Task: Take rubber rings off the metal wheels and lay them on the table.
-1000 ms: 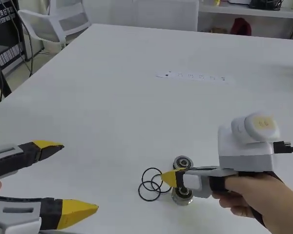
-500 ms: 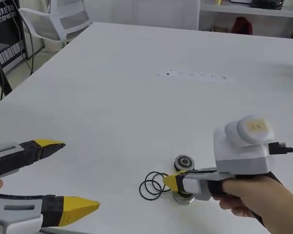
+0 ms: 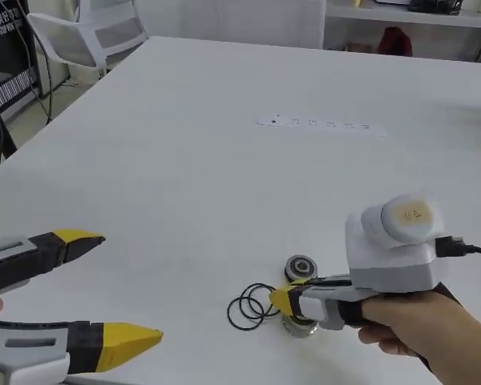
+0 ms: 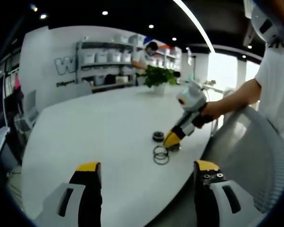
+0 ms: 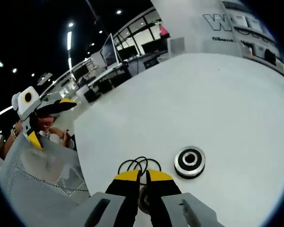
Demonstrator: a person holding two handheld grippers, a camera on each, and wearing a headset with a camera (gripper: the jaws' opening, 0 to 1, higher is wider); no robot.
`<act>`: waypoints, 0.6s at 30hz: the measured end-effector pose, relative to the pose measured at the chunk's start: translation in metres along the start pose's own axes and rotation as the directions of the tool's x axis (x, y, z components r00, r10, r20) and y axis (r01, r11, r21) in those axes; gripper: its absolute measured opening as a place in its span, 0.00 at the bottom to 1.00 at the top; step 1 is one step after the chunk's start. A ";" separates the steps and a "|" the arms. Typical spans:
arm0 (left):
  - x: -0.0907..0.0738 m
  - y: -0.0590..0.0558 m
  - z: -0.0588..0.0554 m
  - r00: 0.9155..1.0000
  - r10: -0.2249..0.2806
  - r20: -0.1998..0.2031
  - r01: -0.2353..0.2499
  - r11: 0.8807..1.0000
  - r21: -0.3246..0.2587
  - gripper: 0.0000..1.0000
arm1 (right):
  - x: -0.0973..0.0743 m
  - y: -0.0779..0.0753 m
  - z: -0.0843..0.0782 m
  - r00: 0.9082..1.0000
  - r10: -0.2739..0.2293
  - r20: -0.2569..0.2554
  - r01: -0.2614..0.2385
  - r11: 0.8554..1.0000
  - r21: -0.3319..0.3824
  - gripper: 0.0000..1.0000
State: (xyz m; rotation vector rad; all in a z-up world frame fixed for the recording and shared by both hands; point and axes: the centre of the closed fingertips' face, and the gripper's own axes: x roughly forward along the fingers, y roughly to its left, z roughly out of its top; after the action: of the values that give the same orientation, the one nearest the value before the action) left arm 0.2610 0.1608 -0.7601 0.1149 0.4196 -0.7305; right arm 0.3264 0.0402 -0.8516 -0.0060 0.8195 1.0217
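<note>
White worktop (image 3: 224, 160) takes up most of the head view, and a white chair (image 3: 88, 36) stands at its far left corner. Near the front edge we see our right hand-held gripper (image 3: 277, 299), grey with yellow tips, held in a hand (image 3: 421, 329). Its jaws are narrow, almost together, and the tips lie over a small round metal wheel (image 3: 299, 325). In the right gripper view this wheel shows dark just under the tips. We cannot tell whether the jaws pinch a ring on it. A second metal wheel (image 3: 301, 267), silver with a black centre, stands on the worktop just behind the tips, apart from them. A few thin black rubber rings (image 3: 252, 305) lie flat on the worktop, overlapping one another, just to the left of the tips. Our left hand-held gripper (image 3: 127, 289) is well apart from all this, at the left, with its yellow-tipped jaws spread wide.
</note>
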 end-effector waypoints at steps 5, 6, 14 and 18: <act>0.001 -0.001 0.000 1.000 -0.004 -0.004 0.004 1.000 0.000 0.81 | 0.000 0.000 -0.001 1.000 0.001 -0.006 -0.001 1.000 -0.008 0.04; 0.001 -0.001 0.000 1.000 -0.004 -0.004 0.004 1.000 0.001 0.81 | 0.000 0.000 -0.001 1.000 0.000 -0.005 0.000 1.000 -0.009 0.04; 0.001 0.000 0.000 1.000 -0.005 -0.005 0.005 1.000 0.008 0.81 | -0.005 -0.006 0.008 1.000 -0.010 0.029 0.010 1.000 0.017 0.04; 0.000 -0.001 0.000 1.000 -0.004 -0.012 0.004 1.000 0.020 0.80 | -0.009 -0.010 0.015 0.998 -0.015 0.060 0.013 0.999 0.032 0.05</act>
State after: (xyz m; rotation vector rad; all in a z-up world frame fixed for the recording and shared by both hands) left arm 0.2608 0.1602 -0.7606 0.1372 0.4240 -0.7383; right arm 0.3404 0.0335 -0.8385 0.0456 0.7796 0.9916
